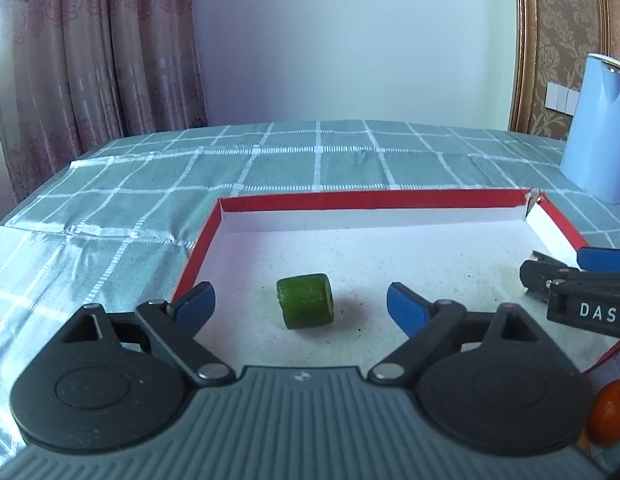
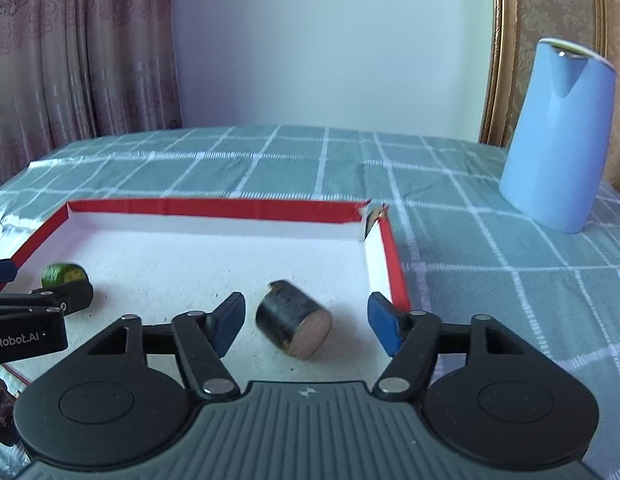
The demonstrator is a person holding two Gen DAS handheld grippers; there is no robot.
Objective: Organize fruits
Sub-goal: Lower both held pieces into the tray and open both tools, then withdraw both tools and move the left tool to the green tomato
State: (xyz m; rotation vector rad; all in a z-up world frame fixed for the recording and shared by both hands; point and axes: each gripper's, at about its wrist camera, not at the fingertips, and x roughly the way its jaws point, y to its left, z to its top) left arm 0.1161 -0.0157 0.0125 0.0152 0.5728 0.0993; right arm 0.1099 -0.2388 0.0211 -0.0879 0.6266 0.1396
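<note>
1. Fruit pieces lie on the white floor of a shallow red-rimmed tray [image 1: 380, 199]: a green cylinder piece [image 1: 306, 301] and a dark cylinder piece [image 2: 292, 319] with a pinkish cut end.
2. In the left wrist view the green cylinder piece rests on its side just ahead of the left gripper [image 1: 300, 306], between the lines of its two blue fingertips [image 1: 406, 310] and touching neither.
3. The left gripper's jaws stand wide apart, holding nothing.
4. In the right wrist view the dark cylinder piece lies on its side between the spread fingers of the right gripper [image 2: 306, 320], nearer its left fingertip; its outline is slightly blurred, and I cannot tell whether it touches that tip.
5. The right gripper's jaws are likewise spread wide, gripping nothing.
6. Each gripper shows in the other's view: the right one enters at the right edge of the left view, the left one at the left edge of the right view, with the green piece just beyond it.
7. An orange fruit [image 1: 610, 412] sits outside the tray, to the right of the left gripper's body.
8. The tray rests on a green checked tablecloth [image 1: 270, 160].
9. A light blue jug [image 2: 558, 136] stands on the cloth beyond the tray, ahead and to the right of both grippers.
</note>
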